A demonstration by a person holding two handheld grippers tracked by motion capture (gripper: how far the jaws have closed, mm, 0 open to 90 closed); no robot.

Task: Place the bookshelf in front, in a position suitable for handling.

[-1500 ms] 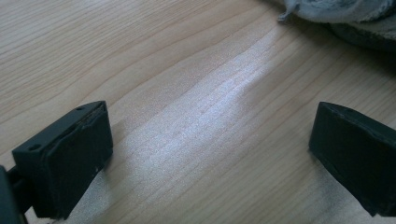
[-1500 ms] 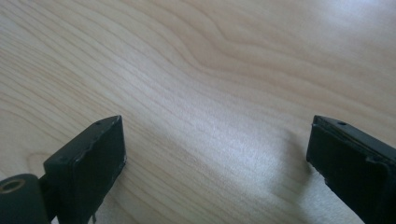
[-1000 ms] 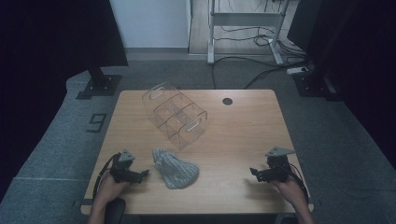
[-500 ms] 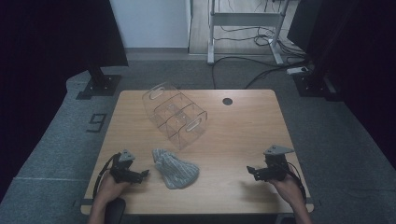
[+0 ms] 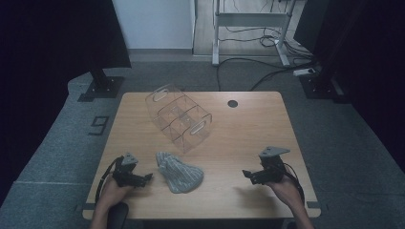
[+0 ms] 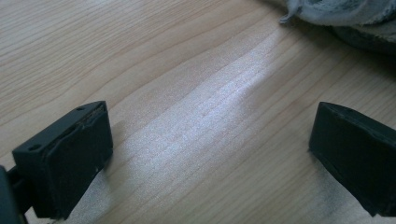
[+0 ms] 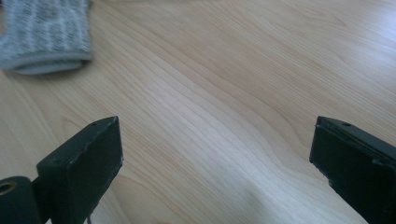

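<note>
Right gripper [image 5: 247,174]: held in the person's right hand near the front right part of the table [image 5: 248,129], jaws wide apart, nothing between them but bare wood in the right gripper view [image 7: 215,158]. Shifted a little leftward across the last second, toward the middle of the table; pointed at the grey knit cloth [image 5: 180,172], yet well apart from it.

Left gripper [image 5: 148,176]: held in the left hand at the front left, jaws likewise spread and empty. Position unchanged from a second ago. Tips just beside the left edge of the grey knit cloth, not touching as far as can be told; a frayed corner of the fabric visible at the upper right of the left gripper view [image 6: 345,18].

Grey knit cloth: lying crumpled and flat on the wood between the two tools, nearer the left one, in the same spot and shape as before. Ribbed hem visible at the upper left of the right gripper view [image 7: 46,32].

Clear plastic organiser [image 5: 179,118]: farther back, left of centre, divided into compartments, tilted on its side, apparently empty, not moved.

Reading: approach stage, judged barely begun. Small inward drift of the right tool likely the start of a two-sided reach for the fabric; no grasp made yet, all handling left to do.
</note>
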